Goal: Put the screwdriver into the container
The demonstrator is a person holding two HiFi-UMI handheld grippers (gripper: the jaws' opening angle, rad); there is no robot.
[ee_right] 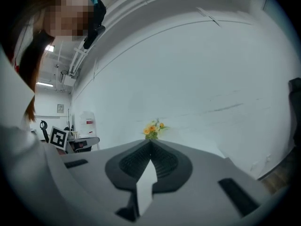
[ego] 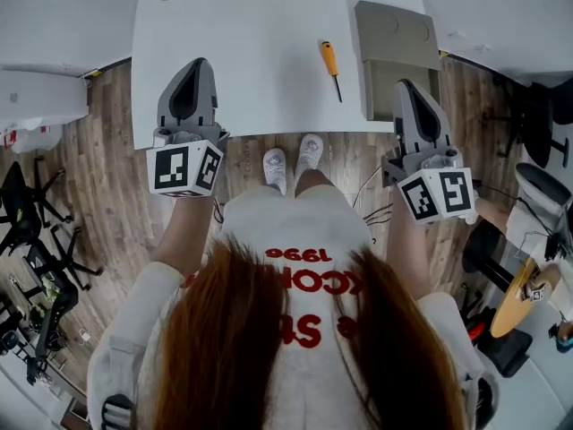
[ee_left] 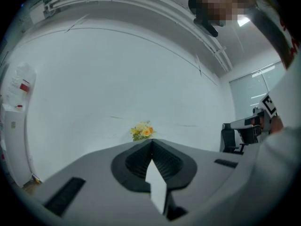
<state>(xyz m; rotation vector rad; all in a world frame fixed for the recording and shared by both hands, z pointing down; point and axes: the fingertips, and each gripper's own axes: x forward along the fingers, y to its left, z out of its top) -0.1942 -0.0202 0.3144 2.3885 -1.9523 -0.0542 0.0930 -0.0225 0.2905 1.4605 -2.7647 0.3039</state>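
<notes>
Presently: screwdriver [ego: 332, 70] lies just left of the container [ego: 391, 56] on the tabletop [ego: 251, 52], shaft pointing at the near edge. Right claw [ego: 408, 86], clenched and empty, sits at the container's near side, the nearer one; left claw [ego: 200, 64], likewise clenched, is well left.

Left gripper [ego: 200, 64]: held out ahead of the body, left of centre in the head view. It points toward the top of the frame, roughly level. Jaws together, nothing between them. In the left gripper view the ribbed pads [ee_left: 169, 161] meet along one line. Left marker cube [ego: 185, 168] sits at the near end, facing the camera. Left forearm [ego: 183, 233] runs down-frame to the shoulder at lower left.

Right gripper [ego: 405, 84]: right of centre, slightly lower in the frame, pointing the same way as the left one. Jaws closed, empty. Right marker cube [ego: 439, 195] is tilted a little. Right forearm [ego: 405, 245] runs down toward lower right.
</notes>
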